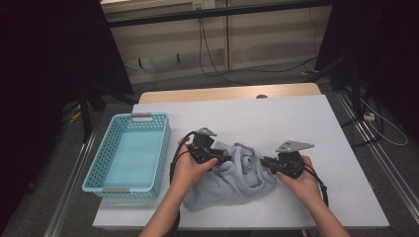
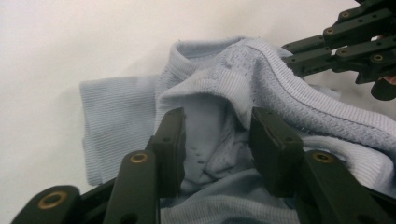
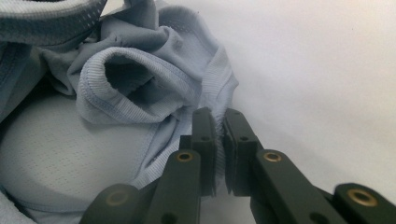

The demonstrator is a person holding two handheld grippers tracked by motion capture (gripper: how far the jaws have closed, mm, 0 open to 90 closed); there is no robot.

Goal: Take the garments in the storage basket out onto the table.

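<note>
Jaws of the right gripper [image 3: 219,154] pinch the light-blue shirt's [image 1: 232,180] ribbed edge; the left gripper's [image 2: 217,149] jaws stand apart, fabric loose between them.

My left gripper [image 1: 223,159] and right gripper [image 1: 267,162] are black, each topped by a grey three-cornered plate. Black cables trail back from both along my bare forearms; I wear no sleeves. My jaws are flat black bars on linked arms, pinned with brass-ringed rivets, with small dark screws set in the pads.
</note>
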